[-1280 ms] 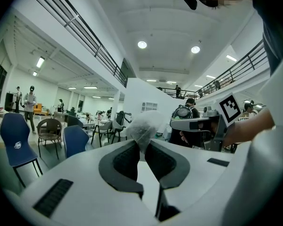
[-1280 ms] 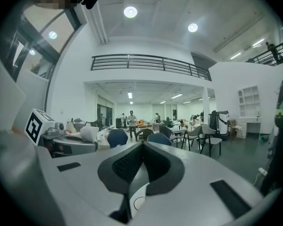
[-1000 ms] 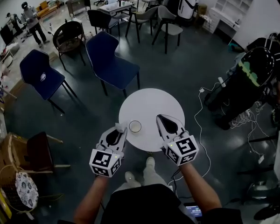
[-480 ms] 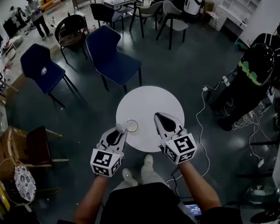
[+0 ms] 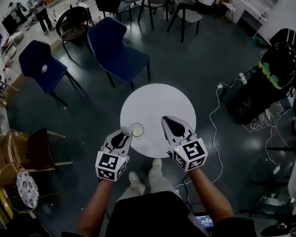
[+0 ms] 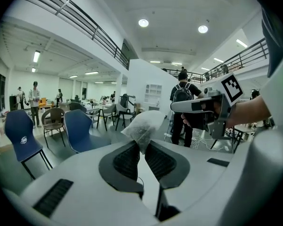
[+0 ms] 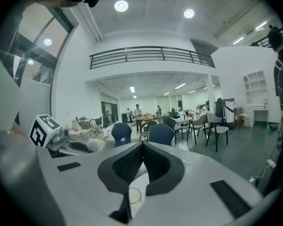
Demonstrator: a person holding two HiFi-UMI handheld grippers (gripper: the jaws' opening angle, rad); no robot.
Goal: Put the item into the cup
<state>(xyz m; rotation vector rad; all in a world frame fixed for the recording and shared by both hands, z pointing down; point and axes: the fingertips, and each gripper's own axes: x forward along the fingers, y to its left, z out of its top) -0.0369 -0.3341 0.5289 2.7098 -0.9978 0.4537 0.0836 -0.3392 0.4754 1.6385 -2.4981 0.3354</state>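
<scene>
Left tongs (image 6: 142, 144) clenched on the item (image 6: 144, 125), a pale mesh sachet pinched by one corner, the rest sticking out beyond the tongs. Makes sense: grab the edge, the bulk hangs free, so it can drop clean w/o the tongs going into the rim.

In the head view the cup (image 5: 137, 129) sits near the 7 o'clock edge of the round white surface (image 5: 160, 100), mouth up, looks empty. The item's at the cup's 9 o'clock, just beside the rim, not over it yet, so not in.

Right tongs (image 7: 141, 146) closed tip to tip, nothing between 'em, parked at the cup's 3 o'clock over the surface. Prob. held there out of the way, ready to steady the cup if it skids.

My read: approach phase, approx. halfway. Next move needs a short shift toward 3 o'clock to centre the sachet above the mouth, then let go. Risk: a light sachet catches the rim or clings to the tongs.
</scene>
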